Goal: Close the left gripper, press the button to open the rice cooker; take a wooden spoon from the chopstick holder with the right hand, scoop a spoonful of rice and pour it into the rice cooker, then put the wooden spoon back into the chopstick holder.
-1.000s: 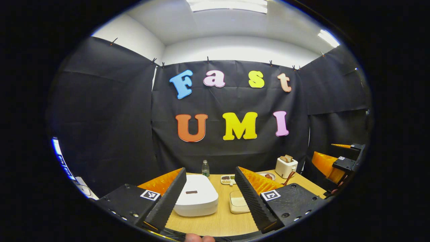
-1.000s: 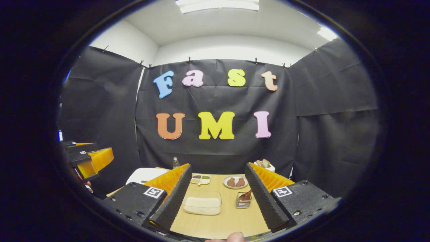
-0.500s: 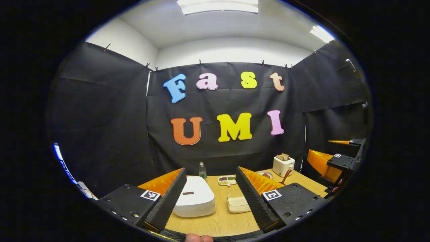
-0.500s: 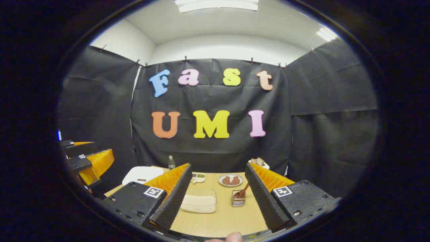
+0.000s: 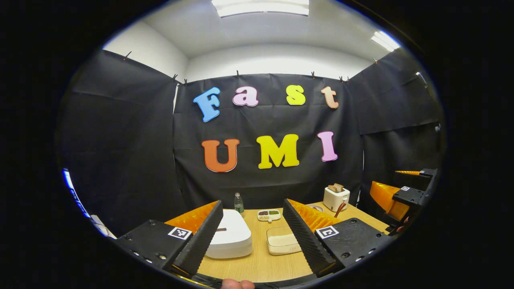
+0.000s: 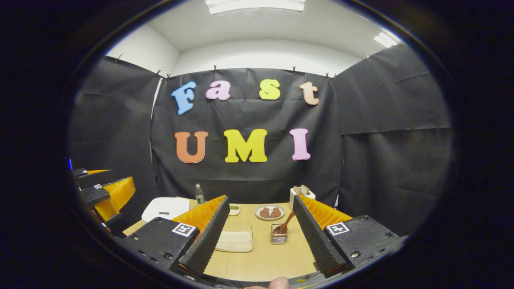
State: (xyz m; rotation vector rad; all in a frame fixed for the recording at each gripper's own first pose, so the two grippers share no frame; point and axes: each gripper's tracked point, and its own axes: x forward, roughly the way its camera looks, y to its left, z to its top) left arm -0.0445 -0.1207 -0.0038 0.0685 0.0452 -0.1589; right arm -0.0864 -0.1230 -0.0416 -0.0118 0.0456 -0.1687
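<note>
The white rice cooker (image 5: 232,237) sits lid-down on the wooden table (image 5: 261,265), just right of my left finger; it also lies at the left as the rice cooker (image 6: 165,208). My left gripper (image 5: 252,224) hangs open above the table with nothing between its fingers. A clear container of rice (image 6: 235,241) lies in front of my right gripper (image 6: 260,218), which is open and empty. The wooden spoon (image 6: 284,225) leans in the chopstick holder (image 6: 278,237) beside the rice container (image 5: 282,243).
A white toaster (image 5: 336,198) with bread stands at the back right. A plate of brown food (image 6: 270,212), a small divided dish (image 5: 269,215) and a water bottle (image 5: 239,203) sit near the back wall. The other gripper (image 6: 106,192) hangs at the left.
Both grippers have drifted slightly, so the table objects shifted left and a little farther off in both views. Both stay open and nothing was grasped.
</note>
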